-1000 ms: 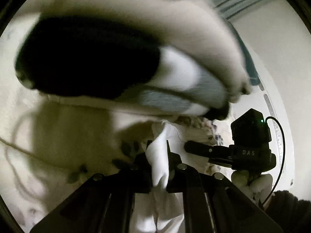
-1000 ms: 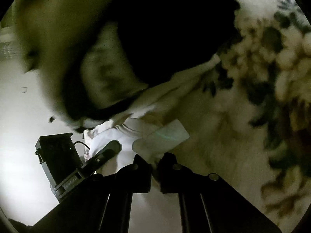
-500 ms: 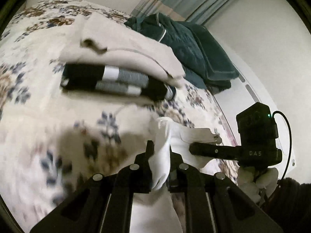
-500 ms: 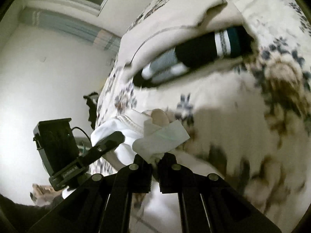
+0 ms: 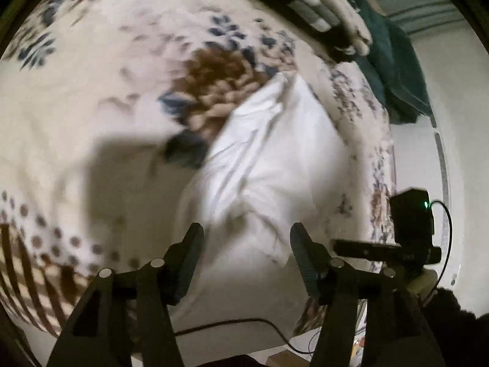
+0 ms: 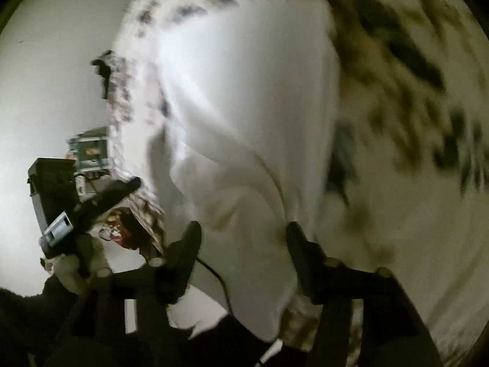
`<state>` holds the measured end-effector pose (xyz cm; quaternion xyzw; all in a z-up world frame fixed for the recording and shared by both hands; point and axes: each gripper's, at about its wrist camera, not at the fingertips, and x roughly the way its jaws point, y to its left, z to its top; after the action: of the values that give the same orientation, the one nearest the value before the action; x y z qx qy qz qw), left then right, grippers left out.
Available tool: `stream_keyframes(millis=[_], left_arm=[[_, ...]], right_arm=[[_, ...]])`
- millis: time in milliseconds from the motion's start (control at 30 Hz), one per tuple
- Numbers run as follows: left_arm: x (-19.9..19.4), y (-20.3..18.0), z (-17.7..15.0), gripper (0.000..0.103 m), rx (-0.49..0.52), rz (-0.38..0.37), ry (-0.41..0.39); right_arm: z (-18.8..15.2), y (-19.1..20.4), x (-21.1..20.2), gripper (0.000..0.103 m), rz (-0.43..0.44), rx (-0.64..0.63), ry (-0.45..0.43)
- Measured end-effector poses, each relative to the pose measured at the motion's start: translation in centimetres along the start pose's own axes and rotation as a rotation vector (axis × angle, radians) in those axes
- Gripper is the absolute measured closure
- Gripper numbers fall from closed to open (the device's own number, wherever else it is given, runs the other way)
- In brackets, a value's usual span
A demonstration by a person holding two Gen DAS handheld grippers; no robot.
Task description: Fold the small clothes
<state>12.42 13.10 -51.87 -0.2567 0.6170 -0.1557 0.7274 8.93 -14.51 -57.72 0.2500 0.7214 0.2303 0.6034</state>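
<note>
A white garment [image 5: 269,159] lies spread on the floral bedspread [image 5: 91,91], reaching to the bed's near edge. It also shows in the right wrist view [image 6: 244,107], blurred. My left gripper [image 5: 246,238] is open and empty just above the garment's near end. My right gripper [image 6: 243,235] is open and empty over the same garment. The right gripper [image 5: 366,249] also shows at the right of the left wrist view, and the left gripper [image 6: 104,195] at the left of the right wrist view.
A stack of folded clothes [image 5: 314,15], black-and-grey striped under beige, lies at the far side of the bed. A dark green garment [image 5: 394,61] lies behind it. A black cable [image 5: 244,324] hangs below the bed edge. Clutter [image 6: 91,153] stands by the wall.
Both grippers held the white garment up near the folded stack; they have swung down, laid it on the bed and opened, letting it go.
</note>
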Motion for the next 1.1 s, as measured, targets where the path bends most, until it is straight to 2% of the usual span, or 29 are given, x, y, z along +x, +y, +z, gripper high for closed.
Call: stream_keyframes(millis=[100,167,267,400,433,467,500,533,633,733,800,867,900,933,1000,1033,1067,1100], left_arm=[[0.2,-0.7,2.5,0.047,0.004,0.004,-0.042],[0.9,-2.0,4.6,0.047,0.042,0.006,-0.069],[3.5,-4.0,8.0,0.047,0.09,-0.03,-0.059],[8.6,-6.7,12.1,0.047,0.134,-0.054,0.017],[9.8,-7.4,13.0,0.051,0.155,-0.034,0.029],[10.2,-7.9,13.4,0.072,0.17,-0.019,0.017],[10.6,-8.3,14.1,0.091,0.186,-0.011,0.009],[10.6,-8.3,14.6,0.098,0.189,-0.011,0.011],[10.0,-8.0,16.1,0.098,0.171,-0.053,-0.018],[10.3,-7.3,18.2,0.098,0.154,-0.077,-0.017],[11.5,-6.4,19.6,0.096,0.137,-0.103,0.043],[12.4,-5.5,20.3,0.092,0.102,-0.09,0.103],[12.0,-5.4,20.0,0.089,0.108,-0.077,0.106],[11.3,-5.6,19.2,0.083,0.131,-0.056,0.101],[9.9,-6.0,17.2,0.066,0.178,-0.034,0.094],[9.2,-6.1,15.8,0.052,0.189,-0.016,0.086],[8.7,-6.0,14.3,0.048,0.182,0.008,0.087],[8.6,-5.8,13.2,0.048,0.171,0.014,0.093]], right_arm=[[-0.1,-1.9,-1.9,0.043,0.112,0.121,-0.081],[0.5,-3.1,-4.0,0.043,0.129,0.2,-0.175],[2.0,-4.1,-5.8,0.042,0.11,0.242,-0.272],[6.1,-3.6,-5.2,0.042,0.027,0.192,-0.299],[7.7,-3.3,-4.3,0.046,0.029,0.192,-0.294],[8.6,-3.2,-3.8,0.055,0.03,0.195,-0.303],[9.0,-3.2,-3.7,0.084,0.031,0.192,-0.314],[9.6,-3.1,-3.6,0.089,0.011,0.197,-0.312],[11.3,-2.4,-3.9,0.093,0.017,0.221,-0.355],[13.3,-2.1,-4.4,0.093,0.039,0.243,-0.399],[14.3,-2.1,-4.5,0.093,-0.018,0.233,-0.395],[15.1,-2.0,-4.0,0.085,-0.08,0.225,-0.349],[15.0,-1.9,-4.0,0.076,-0.103,0.223,-0.332],[14.5,-1.7,-4.2,0.067,-0.122,0.212,-0.324],[12.6,-1.2,-4.1,0.056,-0.14,0.172,-0.294],[11.9,-1.2,-3.8,0.053,-0.149,0.164,-0.273],[10.5,-1.1,-3.2,0.053,-0.161,0.157,-0.245],[9.5,-1.2,-2.7,0.053,-0.166,0.152,-0.225]])
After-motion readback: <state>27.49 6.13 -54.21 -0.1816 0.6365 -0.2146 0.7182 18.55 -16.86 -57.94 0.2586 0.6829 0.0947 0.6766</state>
